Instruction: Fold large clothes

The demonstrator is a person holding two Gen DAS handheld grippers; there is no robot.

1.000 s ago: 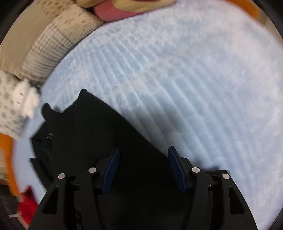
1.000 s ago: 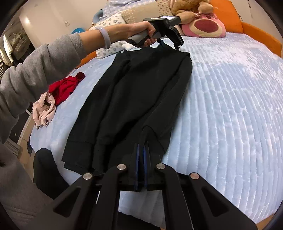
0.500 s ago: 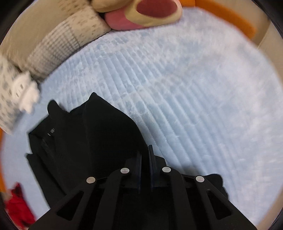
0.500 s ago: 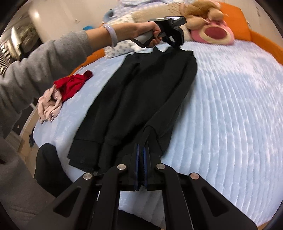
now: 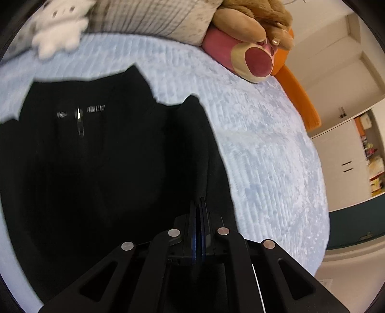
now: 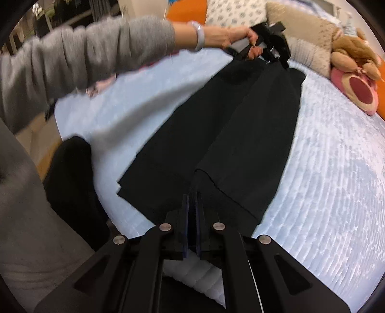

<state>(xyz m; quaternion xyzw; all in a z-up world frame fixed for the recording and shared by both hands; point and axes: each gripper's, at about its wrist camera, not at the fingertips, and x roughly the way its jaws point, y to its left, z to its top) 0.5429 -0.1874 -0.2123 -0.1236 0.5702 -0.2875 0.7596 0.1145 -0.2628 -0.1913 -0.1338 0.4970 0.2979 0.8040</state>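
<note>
Black garment (image 6: 243,134) stretched, both tools pinching

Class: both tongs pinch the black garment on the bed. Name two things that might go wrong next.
1. The left tongs and right tongs each pinch only a narrow bit of the black garment; it may slip free.
2. The hem lies near the edge of the bed; it may slide off.

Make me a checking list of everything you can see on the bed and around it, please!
Surface: light blue bedspread, ribbed.
Job's things: black top lying lengthwise on the bed.
Clutter: pink plush toy, brown teddy, white plush, pillows.
Grippers: left gripper shut on the top's shoulder end; right gripper shut on its hem end.
Cables: nothing seen.
Surroundings: white cupboards, orange bed frame.
</note>
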